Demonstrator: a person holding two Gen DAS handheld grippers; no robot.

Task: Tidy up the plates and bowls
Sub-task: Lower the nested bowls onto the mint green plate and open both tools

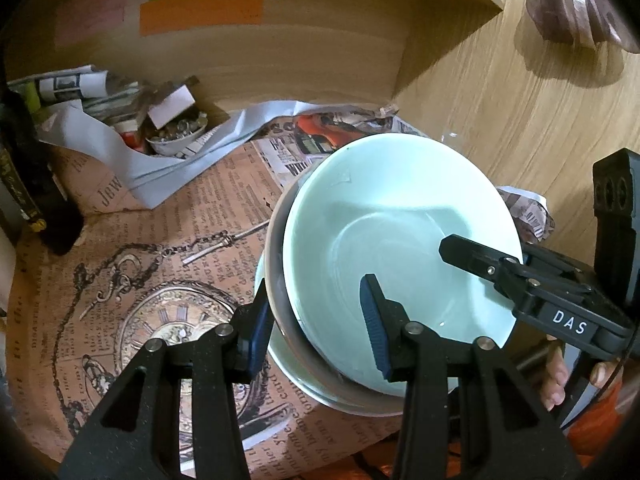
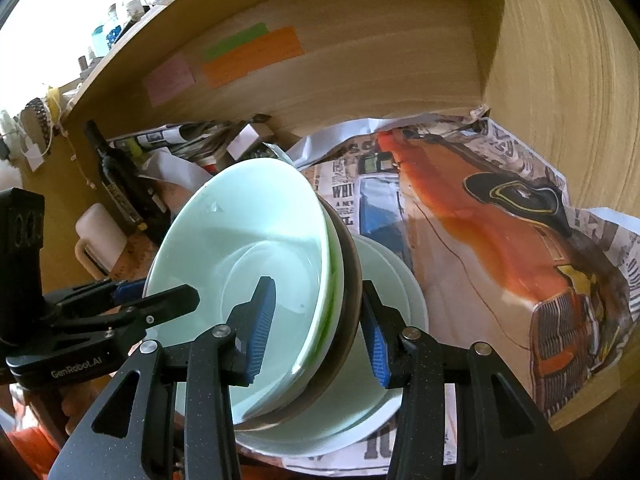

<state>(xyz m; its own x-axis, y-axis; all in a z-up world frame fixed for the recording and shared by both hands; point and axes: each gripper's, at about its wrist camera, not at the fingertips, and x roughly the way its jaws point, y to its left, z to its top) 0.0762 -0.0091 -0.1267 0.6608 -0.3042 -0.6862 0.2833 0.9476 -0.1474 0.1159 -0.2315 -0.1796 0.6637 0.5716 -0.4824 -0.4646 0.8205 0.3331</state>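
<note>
While both my grippers straddle the bowl stack rim at frame centre, neither blue pad visibly touches it. My left gripper and right gripper stand apart, on a plate.

White letters "DAS" read on a label on the right tool, seen from the left wrist. From the right wrist, "GenRobot.AI" is printed along the body of the left tool. The newspaper sheet behind the bowls shows "WHI" and "A NEW" in bold type. Print on the brown pocket-watch paper is too blurred to read.
</note>
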